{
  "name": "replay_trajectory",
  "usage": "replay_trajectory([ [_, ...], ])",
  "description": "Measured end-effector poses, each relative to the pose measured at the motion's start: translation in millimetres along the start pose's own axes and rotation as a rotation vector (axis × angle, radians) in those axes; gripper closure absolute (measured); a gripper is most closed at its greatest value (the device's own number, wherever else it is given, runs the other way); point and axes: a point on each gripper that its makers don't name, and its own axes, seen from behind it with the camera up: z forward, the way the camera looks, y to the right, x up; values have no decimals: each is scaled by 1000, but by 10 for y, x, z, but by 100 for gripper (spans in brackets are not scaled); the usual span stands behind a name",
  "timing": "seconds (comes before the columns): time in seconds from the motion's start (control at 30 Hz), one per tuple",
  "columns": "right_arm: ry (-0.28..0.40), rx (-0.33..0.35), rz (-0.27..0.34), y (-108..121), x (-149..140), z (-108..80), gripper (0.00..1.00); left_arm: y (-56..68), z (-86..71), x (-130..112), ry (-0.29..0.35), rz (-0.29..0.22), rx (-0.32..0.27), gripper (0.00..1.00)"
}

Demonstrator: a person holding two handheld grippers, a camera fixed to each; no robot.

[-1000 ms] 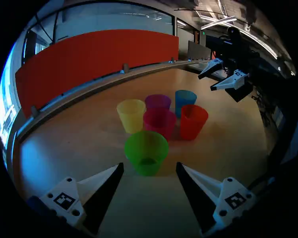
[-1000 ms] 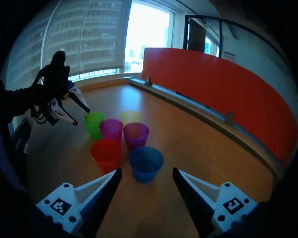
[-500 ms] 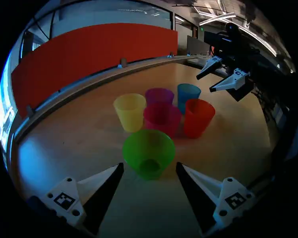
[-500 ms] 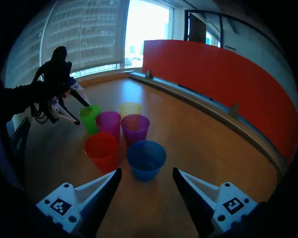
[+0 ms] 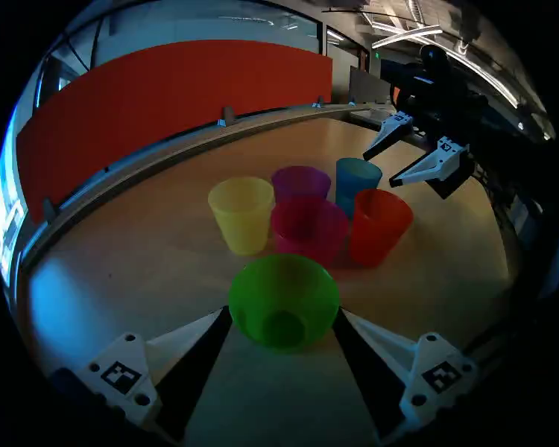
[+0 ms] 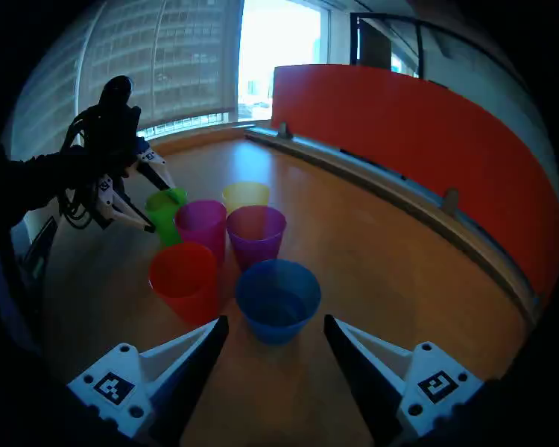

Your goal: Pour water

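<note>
1. Six plastic cups stand upright in a tight cluster on the wooden worktop (image 5: 130, 261), with the magenta cup (image 5: 309, 227) in the middle.
2. In the left gripper view, the green cup (image 5: 283, 298) stands just in front of the magenta cup. The yellow cup (image 5: 241, 212) is to its left, the purple cup (image 5: 300, 182) behind it, the red cup (image 5: 380, 223) to its right and the blue cup (image 5: 356, 179) behind it to the right.
3. The left gripper (image 5: 279, 311) has its fingers spread wide, with the green cup between their tips. Whether either finger touches the cup wall cannot be told.
4. The right gripper (image 6: 274, 320) is on the opposite side of the magenta cup. Its fingers are also wide, and the blue cup is just ahead of the gap, not yet inside it.
5. Darker patches at the bottoms of the green and blue cups may be water, but that cannot be told.
6. The task looks barely begun, since no cup is gripped, lifted or tilted. What probably remains is to close on a cup, raise it, tip it over another cup and set it back down.
</note>
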Motion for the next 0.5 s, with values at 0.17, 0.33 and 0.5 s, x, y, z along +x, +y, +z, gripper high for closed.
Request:
replay_trajectory([
  [0.17,0,2,0,7,2,43,0,26,43,17,2,-4,-15,2],
  [0.33,0,6,0,8,3,70,0,17,74,20,3,-6,-15,2],
  [0.5,-1,6,-3,8,-5,74,0,30,84,28,7,-11,-23,3],
])
